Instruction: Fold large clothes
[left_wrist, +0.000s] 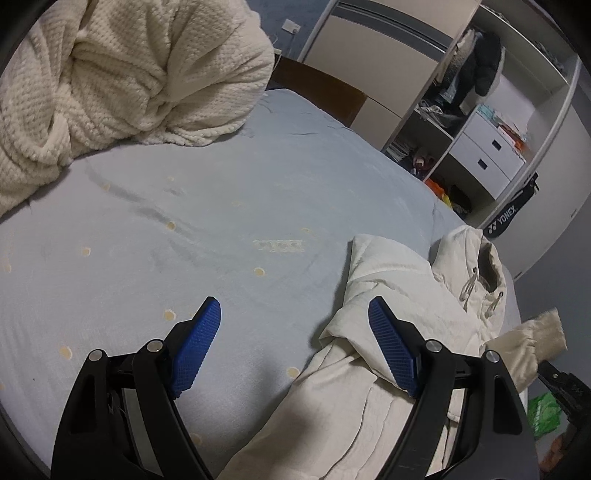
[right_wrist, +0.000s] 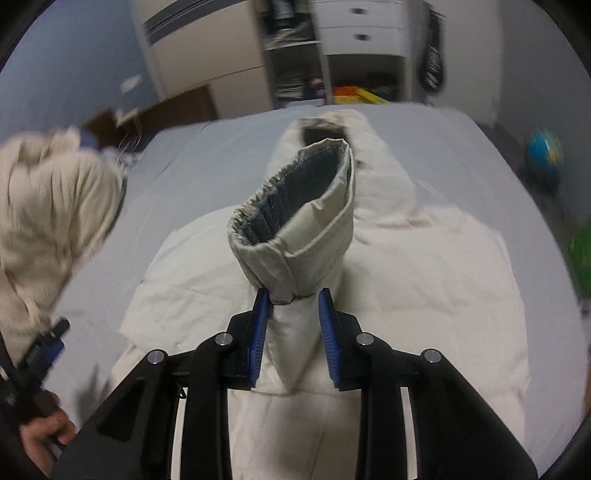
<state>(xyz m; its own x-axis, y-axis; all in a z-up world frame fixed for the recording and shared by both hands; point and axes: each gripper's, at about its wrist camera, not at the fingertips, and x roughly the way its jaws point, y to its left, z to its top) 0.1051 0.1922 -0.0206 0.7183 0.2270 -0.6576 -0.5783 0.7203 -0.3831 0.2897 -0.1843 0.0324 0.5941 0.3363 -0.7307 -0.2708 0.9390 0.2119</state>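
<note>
A cream hooded jacket lies on the light blue bed sheet, hood toward the far end. My right gripper is shut on the jacket's sleeve just behind the cuff and holds it raised above the jacket body; the cuff's dark lining faces the camera. In the left wrist view the jacket lies to the right, its drawstring hood at the far right. My left gripper is open and empty, low over the sheet, with its right finger above the jacket's edge.
A bunched cream knit blanket sits at the bed's far left, also in the right wrist view. An open wardrobe with white drawers stands beyond the bed. A green bag lies on the floor at right.
</note>
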